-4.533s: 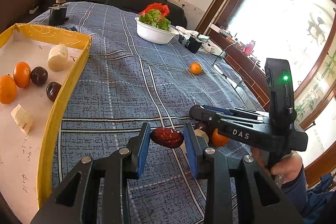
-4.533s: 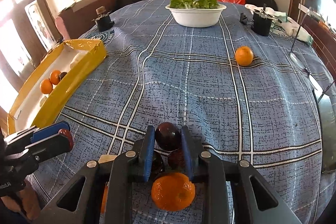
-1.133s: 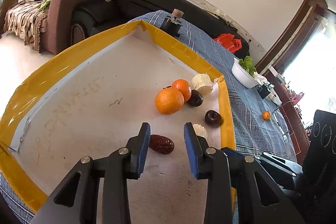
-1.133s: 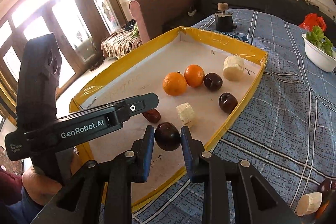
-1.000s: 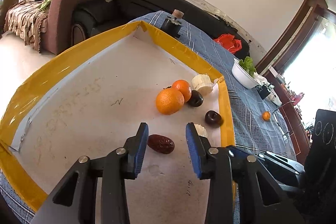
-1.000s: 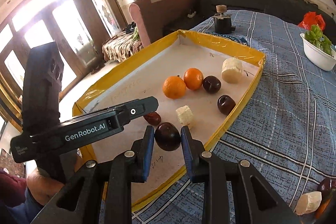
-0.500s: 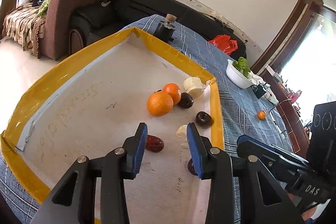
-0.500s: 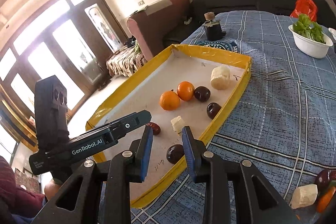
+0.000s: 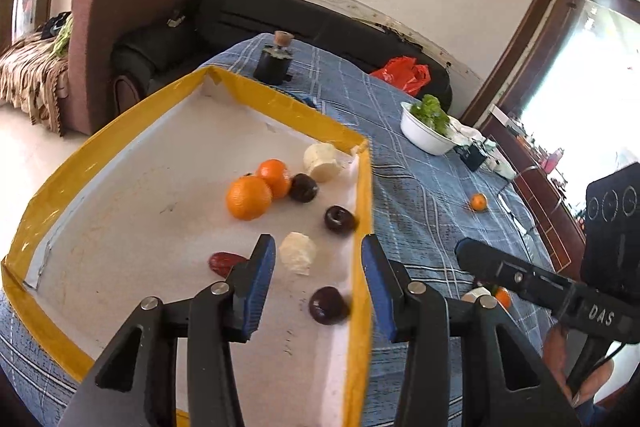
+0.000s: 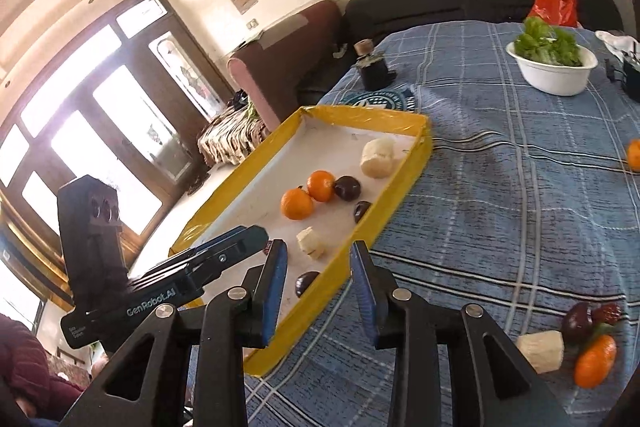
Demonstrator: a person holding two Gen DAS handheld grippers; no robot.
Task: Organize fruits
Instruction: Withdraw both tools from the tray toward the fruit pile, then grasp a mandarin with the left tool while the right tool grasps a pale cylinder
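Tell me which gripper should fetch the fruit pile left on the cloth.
Right, probably. The right gripper is empty, its jaws opening, and sits on the pile's side. The left gripper, also empty and opening, hangs over the tray, farther off.

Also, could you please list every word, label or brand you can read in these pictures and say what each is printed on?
"DAS" stands on the body of the right hand-held gripper in the left wrist view.
"GenRobot.AI" stands on the body of the left hand-held gripper in the right wrist view.
Small print on that left body's rear end: too small to read.
Round emblem on the teal mat: too blurred to read.
Pen marks on the tray floor: illegible.
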